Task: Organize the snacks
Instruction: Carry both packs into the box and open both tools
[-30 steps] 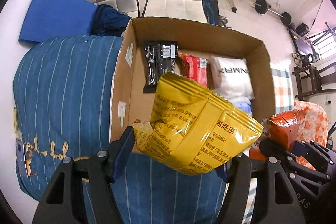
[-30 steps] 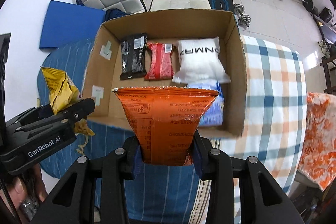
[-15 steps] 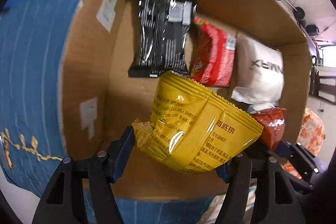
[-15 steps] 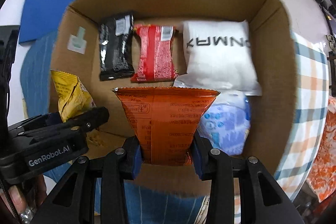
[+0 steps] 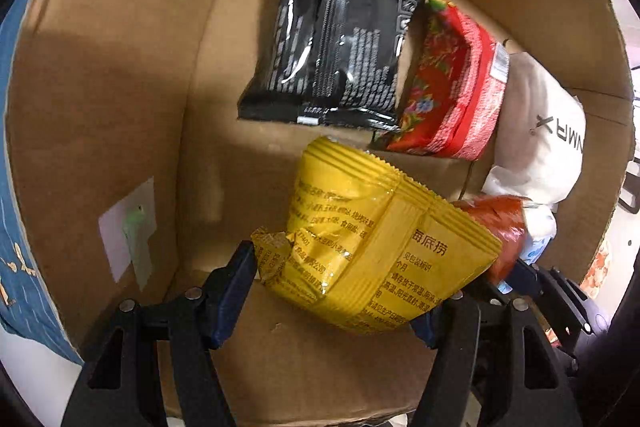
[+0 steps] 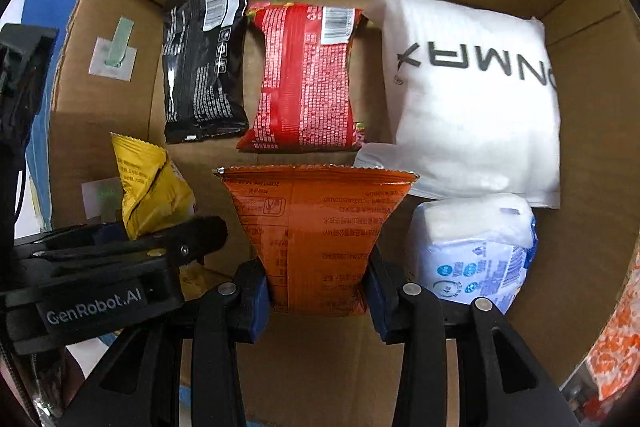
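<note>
Both grippers reach down inside an open cardboard box (image 5: 100, 87) (image 6: 580, 227). My left gripper (image 5: 344, 287) is shut on a yellow snack packet (image 5: 372, 247), held low over the box floor near the left wall. In the right wrist view that yellow packet (image 6: 148, 183) sticks up from the left gripper (image 6: 120, 255). My right gripper (image 6: 316, 283) has an orange snack packet (image 6: 316, 215) upright between its pads. Its jaws are opening, and the pads still touch the packet's pinched lower end. The orange packet (image 5: 500, 227) also peeks out behind the yellow one.
A black packet (image 6: 204, 67), a red packet (image 6: 308, 79) and a white bag (image 6: 472, 99) lie in a row along the box's far wall. A blue-and-white pack (image 6: 472, 251) lies at the near right. Bare cardboard floor (image 5: 240, 179) shows under the two held packets.
Both grippers have sunk from above the box rim down into the box with their packets. The room and bed have dropped out of view, and the box fills both views.
</note>
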{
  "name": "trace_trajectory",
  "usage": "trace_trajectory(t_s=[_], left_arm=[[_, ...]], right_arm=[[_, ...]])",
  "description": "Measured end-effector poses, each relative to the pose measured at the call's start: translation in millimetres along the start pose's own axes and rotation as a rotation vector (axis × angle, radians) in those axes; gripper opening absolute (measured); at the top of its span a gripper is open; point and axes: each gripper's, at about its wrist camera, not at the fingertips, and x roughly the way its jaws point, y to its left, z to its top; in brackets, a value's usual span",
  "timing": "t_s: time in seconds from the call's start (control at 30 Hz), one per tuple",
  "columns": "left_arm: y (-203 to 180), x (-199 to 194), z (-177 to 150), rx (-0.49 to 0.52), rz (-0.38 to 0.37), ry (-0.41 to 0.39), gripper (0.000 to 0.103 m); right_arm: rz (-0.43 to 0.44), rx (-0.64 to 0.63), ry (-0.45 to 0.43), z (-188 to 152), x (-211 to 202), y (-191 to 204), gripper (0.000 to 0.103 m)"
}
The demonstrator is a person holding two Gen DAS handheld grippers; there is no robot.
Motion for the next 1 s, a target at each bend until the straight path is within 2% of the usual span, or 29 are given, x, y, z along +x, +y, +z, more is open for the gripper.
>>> trace_trajectory(t_s=[0.03, 0.1, 0.17, 0.27, 0.37, 0.4, 0.43, 0.5, 0.63, 0.77, 1.0], left_arm=[[0, 0, 0, -0.001, 0.004, 0.0, 0.066], [-2, -2, -1, 0.004, 0.009, -0.005, 0.07], [-5, -7, 0, 0.014, 0.012, -0.016, 0.074], [-7, -18, 1, 0.028, 0.028, -0.041, 0.075], [-12, -27, -5, 0.046, 0.036, -0.06, 0.082], [-14, -30, -7, 0.049, 0.039, -0.067, 0.086], [-17, -32, -10, 0.052, 0.048, -0.078, 0.096], [-20, -41, -14, 0.066, 0.064, -0.111, 0.103], [-22, -62, -30, 0.077, 0.066, -0.184, 0.103], [-27, -85, -42, 0.095, 0.084, -0.248, 0.103], [-23, -109, -63, 0.116, 0.079, -0.328, 0.103]], right_arm=[[-0.002, -0.006, 0.012, 1, 2, 0, 0.051], [-0.014, 0.003, 0.024, 3, 4, -1, 0.071], [-0.013, 0.002, 0.015, 3, 3, -1, 0.081], [-0.015, 0.004, -0.002, 4, -1, -2, 0.083], [-0.019, 0.002, -0.012, 4, -10, -1, 0.084], [-0.022, -0.002, -0.015, 4, -12, -1, 0.086], [-0.031, -0.006, -0.021, 2, -16, 0, 0.087], [-0.043, -0.011, -0.036, -3, -26, -2, 0.092], [-0.071, -0.017, -0.061, -16, -43, -4, 0.092], [-0.085, -0.007, -0.093, -28, -55, -9, 0.103], [-0.101, 0.039, -0.183, -49, -91, -20, 0.103]])
